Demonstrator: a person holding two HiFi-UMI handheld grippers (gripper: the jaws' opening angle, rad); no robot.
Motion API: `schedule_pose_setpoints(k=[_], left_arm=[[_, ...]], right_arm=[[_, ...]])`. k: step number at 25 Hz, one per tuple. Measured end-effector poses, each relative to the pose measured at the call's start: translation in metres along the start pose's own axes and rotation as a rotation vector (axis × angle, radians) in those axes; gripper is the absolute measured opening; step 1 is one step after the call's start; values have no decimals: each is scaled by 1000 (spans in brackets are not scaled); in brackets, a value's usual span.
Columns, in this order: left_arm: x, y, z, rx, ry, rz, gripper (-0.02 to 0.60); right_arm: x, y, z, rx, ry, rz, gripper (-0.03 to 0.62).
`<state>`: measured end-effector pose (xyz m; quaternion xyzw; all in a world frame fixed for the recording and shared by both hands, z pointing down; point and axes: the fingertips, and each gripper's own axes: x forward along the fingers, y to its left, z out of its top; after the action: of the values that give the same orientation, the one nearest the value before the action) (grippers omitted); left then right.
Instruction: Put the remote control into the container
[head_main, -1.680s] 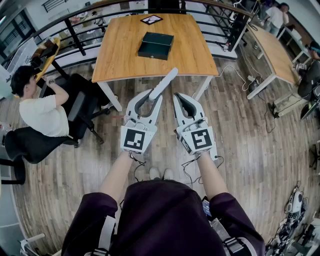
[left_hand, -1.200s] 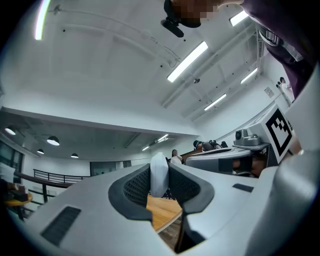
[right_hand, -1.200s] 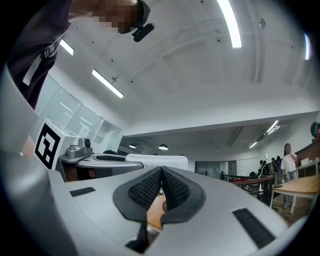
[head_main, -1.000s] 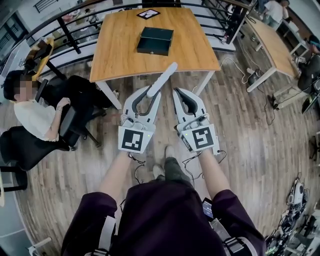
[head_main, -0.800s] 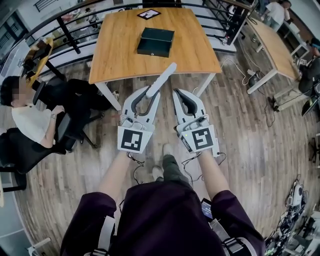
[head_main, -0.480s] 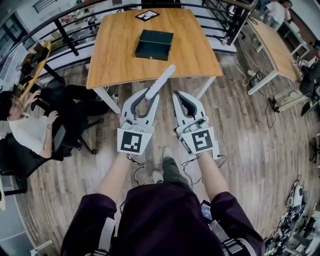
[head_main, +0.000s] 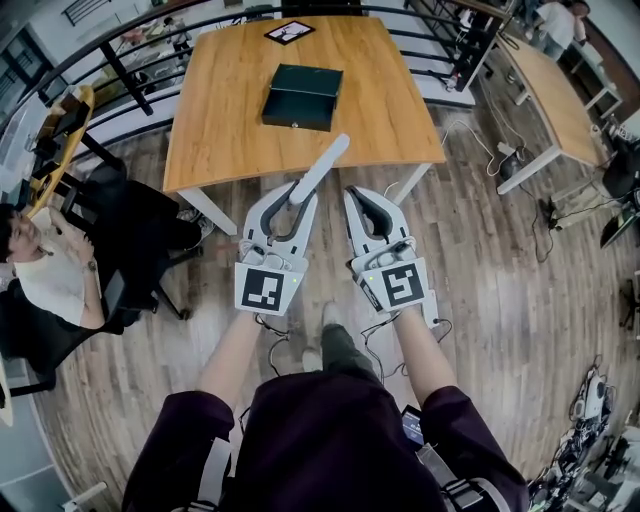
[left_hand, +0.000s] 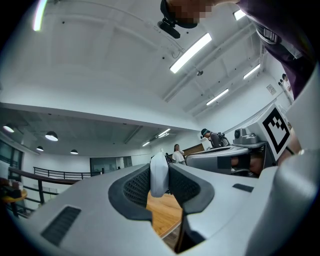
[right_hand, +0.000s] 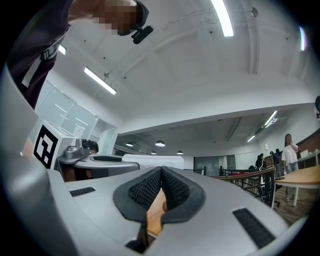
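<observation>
Between the jaws of the left gripper sits the white remote control. The pads press on its near end, and the rest of it sticks out forward over the wooden floor. Just beside it, the right gripper has its jaws closed together with nothing in them. Further ahead stands the wooden desk, and the dark container lies on it, well apart from the remote control.

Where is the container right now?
Head view, upper centre: the dark container sits on the wooden table, ahead of the left tongs holding the remote control.
</observation>
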<state>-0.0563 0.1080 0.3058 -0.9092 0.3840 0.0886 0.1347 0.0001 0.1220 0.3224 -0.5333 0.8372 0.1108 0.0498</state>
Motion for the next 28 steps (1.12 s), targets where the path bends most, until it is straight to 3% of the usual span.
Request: schedule_pose_setpoints(k=[10,15,28], left_arm=[[73,11,-33,20,31,13,104],[103,8,-33,18,42,26,104],[121,13,-25,87,58,57,104]], right_arm=[[38,-67,-27,23,0,17,18],[45,-93,-27,39,9,39,18],[54,-115,-21,78,-12,71,18]])
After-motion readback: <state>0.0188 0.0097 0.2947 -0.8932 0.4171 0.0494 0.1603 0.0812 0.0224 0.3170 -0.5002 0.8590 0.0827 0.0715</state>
